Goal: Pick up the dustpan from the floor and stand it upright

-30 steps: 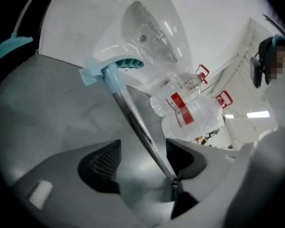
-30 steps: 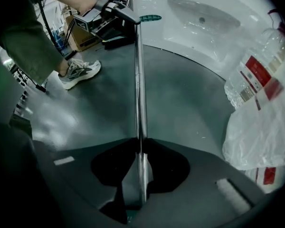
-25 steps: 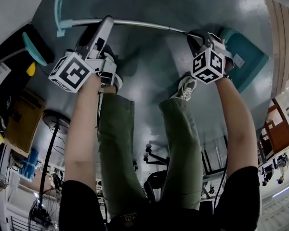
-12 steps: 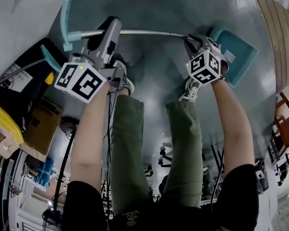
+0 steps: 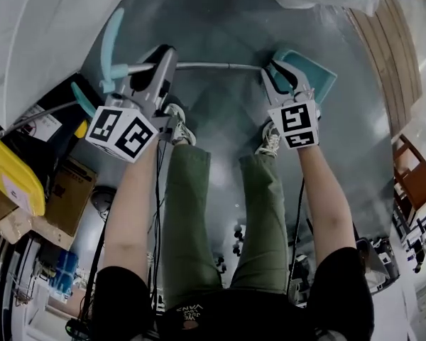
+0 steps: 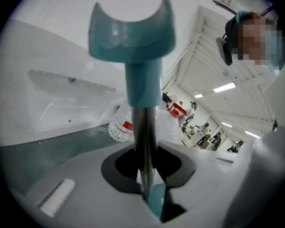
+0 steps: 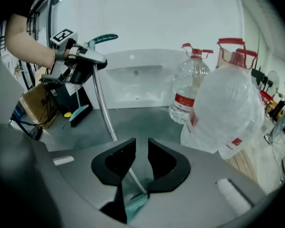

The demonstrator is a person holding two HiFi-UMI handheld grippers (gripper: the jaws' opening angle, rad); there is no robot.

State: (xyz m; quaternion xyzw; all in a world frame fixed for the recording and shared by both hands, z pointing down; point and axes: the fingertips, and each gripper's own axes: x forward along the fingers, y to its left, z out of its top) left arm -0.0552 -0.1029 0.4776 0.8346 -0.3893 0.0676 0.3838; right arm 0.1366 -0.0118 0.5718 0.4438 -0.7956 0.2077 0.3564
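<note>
The dustpan has a teal pan (image 5: 309,73), a long metal handle (image 5: 213,66) and a teal grip (image 5: 113,41). It hangs level above the grey floor, across the front of the person's feet. My left gripper (image 5: 167,59) is shut on the handle just below the grip (image 6: 133,37). Its jaws have just been closing, and the pole (image 6: 143,137) is pinched between them. My right gripper (image 5: 280,73) is shut on the handle (image 7: 133,179) right where it meets the pan (image 7: 135,204). The right gripper view shows the pole (image 7: 103,108) running up to my left gripper (image 7: 78,56).
A white wall (image 5: 35,27) runs along the left. Beside it lie a small teal brush (image 5: 82,98), a yellow bin (image 5: 14,180) and a cardboard box (image 5: 67,190). Water bottles (image 7: 190,94) and a plastic bag (image 7: 228,113) stand ahead. Wooden flooring (image 5: 387,41) lies at the right.
Both grippers have risen with the dustpan, which has left the floor and come nearer the head camera. The pan end has swung in towards the feet.
</note>
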